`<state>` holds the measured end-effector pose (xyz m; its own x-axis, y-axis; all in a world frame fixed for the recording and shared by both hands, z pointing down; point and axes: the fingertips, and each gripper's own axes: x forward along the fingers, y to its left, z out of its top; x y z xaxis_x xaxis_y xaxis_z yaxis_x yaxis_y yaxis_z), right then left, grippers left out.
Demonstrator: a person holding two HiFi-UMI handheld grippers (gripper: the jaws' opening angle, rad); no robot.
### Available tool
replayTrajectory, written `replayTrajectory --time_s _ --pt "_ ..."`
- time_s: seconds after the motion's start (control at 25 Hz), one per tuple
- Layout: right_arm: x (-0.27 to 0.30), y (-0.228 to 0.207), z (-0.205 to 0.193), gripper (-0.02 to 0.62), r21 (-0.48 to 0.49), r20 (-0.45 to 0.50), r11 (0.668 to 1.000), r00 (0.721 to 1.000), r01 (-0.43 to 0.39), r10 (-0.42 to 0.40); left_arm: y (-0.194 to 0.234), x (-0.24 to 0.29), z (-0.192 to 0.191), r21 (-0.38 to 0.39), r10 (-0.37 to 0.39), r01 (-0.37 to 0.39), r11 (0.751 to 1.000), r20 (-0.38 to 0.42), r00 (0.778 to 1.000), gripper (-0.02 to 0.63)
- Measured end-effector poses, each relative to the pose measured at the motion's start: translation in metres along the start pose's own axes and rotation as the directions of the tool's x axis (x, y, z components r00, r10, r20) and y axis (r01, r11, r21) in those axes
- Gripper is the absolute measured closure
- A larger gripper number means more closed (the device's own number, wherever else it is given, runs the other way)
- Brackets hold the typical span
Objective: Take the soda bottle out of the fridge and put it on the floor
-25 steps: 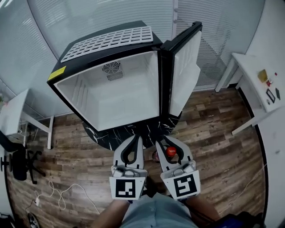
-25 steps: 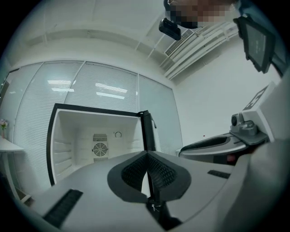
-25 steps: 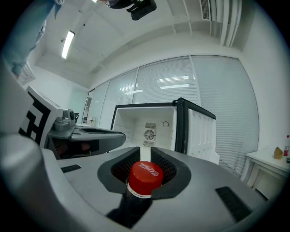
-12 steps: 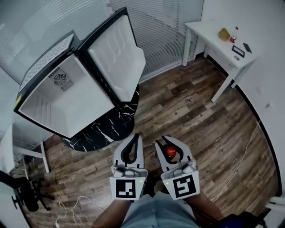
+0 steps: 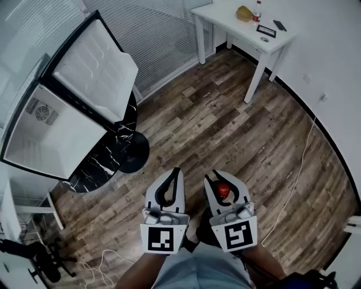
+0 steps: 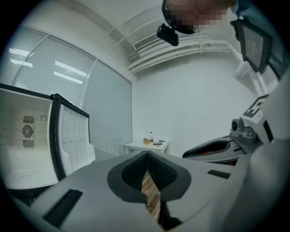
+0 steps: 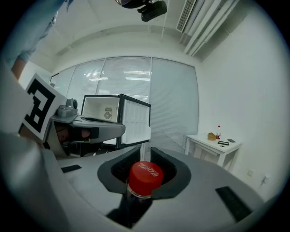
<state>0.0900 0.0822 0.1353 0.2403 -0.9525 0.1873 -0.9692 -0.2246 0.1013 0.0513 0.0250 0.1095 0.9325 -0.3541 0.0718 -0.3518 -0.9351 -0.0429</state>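
Note:
The soda bottle's red cap [image 5: 224, 189] shows between the fingers of my right gripper [image 5: 217, 178], low in the head view and over the wooden floor [image 5: 225, 124]. In the right gripper view the jaws close round the neck just under the cap [image 7: 145, 174], and the dark body hangs below them, mostly hidden. My left gripper [image 5: 176, 171] is beside it, shut, fingertips touching, holding nothing [image 6: 147, 155]. The black fridge [image 5: 45, 130] stands at the left with its door [image 5: 96, 73] swung open and its white inside bare.
The fridge rests on a black marbled round stand [image 5: 121, 155]. A white table [image 5: 242, 25] at the top right carries a small bottle [image 5: 258, 11] and other small items. A cable [image 5: 293, 186] runs over the floor at right. More cables [image 5: 96, 262] and a chair base [image 5: 34, 257] lie at lower left.
The head view has swung to the right: the fridge has slid from the middle to the left edge and the white table has come in. Both grippers keep their stance, bottle still gripped.

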Motion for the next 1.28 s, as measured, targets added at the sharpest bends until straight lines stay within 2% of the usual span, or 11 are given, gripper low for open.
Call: replayTrajectory --time_s 0.24,0.48,0.92,1.28 --pt "-0.018 -0.021 -0.024 0.509 0.043 -0.007 0.999 1.0 0.021 -0.02 -0.036 0.014 -0.014 0.035 -0.058 0.059 0.998 -0.037 0.998 0.589" --pt "-0.017 -0.038 -0.055 0.511 0.073 -0.023 0.996 0.998 0.054 -0.052 -0.054 0.031 -0.048 0.033 -0.109 0.113 0.993 -0.087 0.99 0.589" --pt "-0.001 -0.051 -0.135 0.512 0.12 -0.109 0.986 0.989 0.112 -0.099 -0.064 0.057 -0.129 0.046 -0.192 0.204 0.978 -0.19 0.963 0.589" --pt "0.017 -0.048 -0.199 0.514 0.131 -0.15 0.98 0.981 0.147 -0.127 -0.058 0.078 -0.194 0.014 -0.227 0.235 0.972 -0.211 0.951 0.589"
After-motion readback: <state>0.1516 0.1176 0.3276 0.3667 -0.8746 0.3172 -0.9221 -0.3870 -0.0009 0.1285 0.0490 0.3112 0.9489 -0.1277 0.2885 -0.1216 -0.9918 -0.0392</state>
